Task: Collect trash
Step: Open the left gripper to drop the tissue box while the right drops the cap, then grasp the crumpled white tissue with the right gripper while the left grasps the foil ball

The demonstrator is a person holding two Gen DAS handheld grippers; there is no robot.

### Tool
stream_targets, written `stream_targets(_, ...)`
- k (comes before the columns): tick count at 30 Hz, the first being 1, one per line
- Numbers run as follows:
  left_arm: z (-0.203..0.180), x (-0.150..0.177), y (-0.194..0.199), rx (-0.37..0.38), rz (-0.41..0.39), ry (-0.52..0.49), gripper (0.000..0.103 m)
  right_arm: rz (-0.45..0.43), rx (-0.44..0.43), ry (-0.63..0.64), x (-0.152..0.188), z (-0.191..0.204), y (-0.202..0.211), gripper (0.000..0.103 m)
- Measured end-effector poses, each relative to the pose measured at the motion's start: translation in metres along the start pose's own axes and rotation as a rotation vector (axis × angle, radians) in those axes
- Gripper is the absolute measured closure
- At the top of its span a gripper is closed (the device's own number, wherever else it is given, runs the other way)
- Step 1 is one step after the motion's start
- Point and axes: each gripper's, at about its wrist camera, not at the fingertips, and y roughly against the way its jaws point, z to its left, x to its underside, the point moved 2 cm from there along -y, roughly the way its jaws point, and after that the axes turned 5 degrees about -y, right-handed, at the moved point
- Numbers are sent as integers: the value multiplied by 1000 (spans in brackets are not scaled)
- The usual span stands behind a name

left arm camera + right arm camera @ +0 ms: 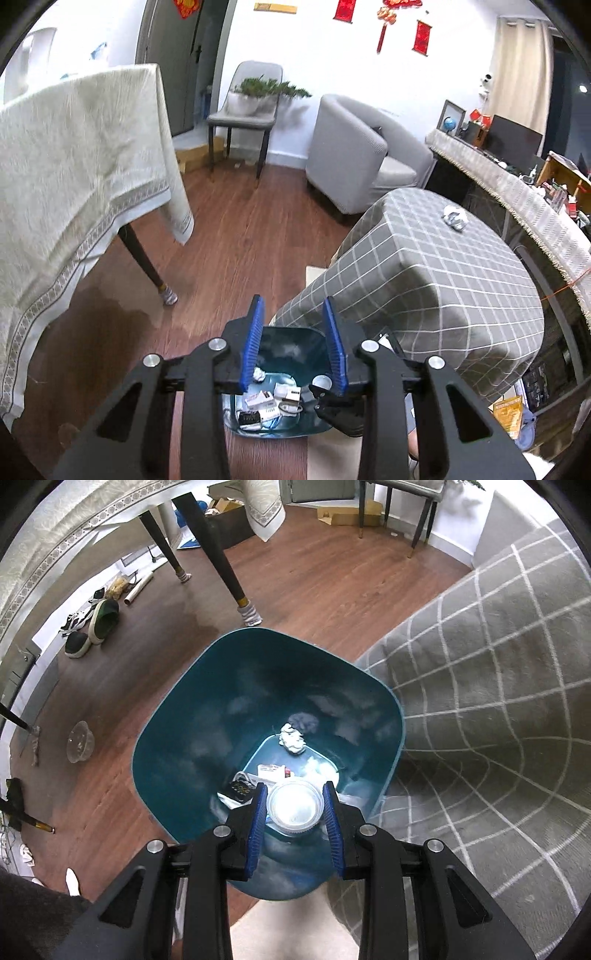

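Holding clear plastic cup between right gripper pads, directly over teal trash bin; step: dropping cup in. Left gripper empty, jaws partly apart, above bin. Crumpled paper on checked table far ahead-right. Next: release cup, fetch paper.

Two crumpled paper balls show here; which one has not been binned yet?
The crumpled paper ball lying on the grey checked tablecloth; the other ball already lies at the bottom of the teal bin.
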Motion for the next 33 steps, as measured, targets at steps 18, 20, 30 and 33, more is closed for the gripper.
stream_targets(18,-38,-20,17,-11,-113,-63,69,-175,-76,72,-4,-3,95,54)
stream_targets(20,-40,-22,16,-18,-120,-65,68,-205,-85,83,-5,-2,111,54)
stream_targets(30,-64,-40,6,-12,-142,-71,62,-385,-45,43,-11,-48,180,54)
stream_targets(33,-74,-46,-4,-12,-133,-78,58,-410,-29,8,-13,-74,191,54)
